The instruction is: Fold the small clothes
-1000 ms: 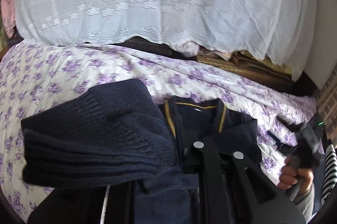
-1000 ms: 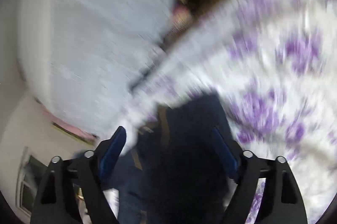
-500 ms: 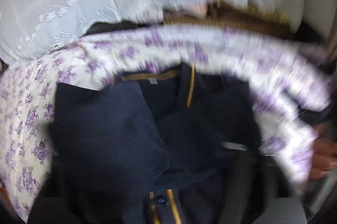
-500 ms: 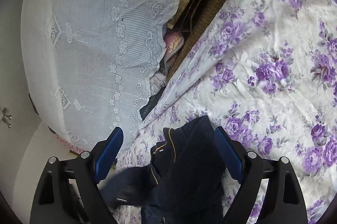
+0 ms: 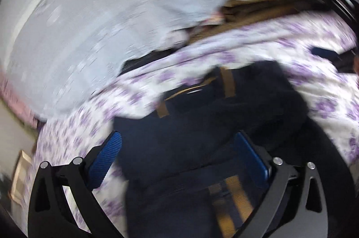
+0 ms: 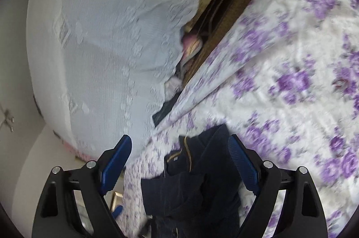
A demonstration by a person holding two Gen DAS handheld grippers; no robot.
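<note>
A navy knit cardigan (image 5: 202, 132) with mustard trim lies bunched on the purple-flowered bedsheet (image 6: 291, 81). Its small white neck label (image 6: 175, 158) is too blurred to read (both views are smeared). The left gripper (image 5: 177, 155) and right gripper (image 6: 179, 161) hang over it, jaws spread wide, gripping nothing.

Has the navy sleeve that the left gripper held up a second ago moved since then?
Yes. The left gripper now stands open, and the navy cardigan lies on the floral bedsheet with the sleeve lowered onto its body, no longer raised.
</note>
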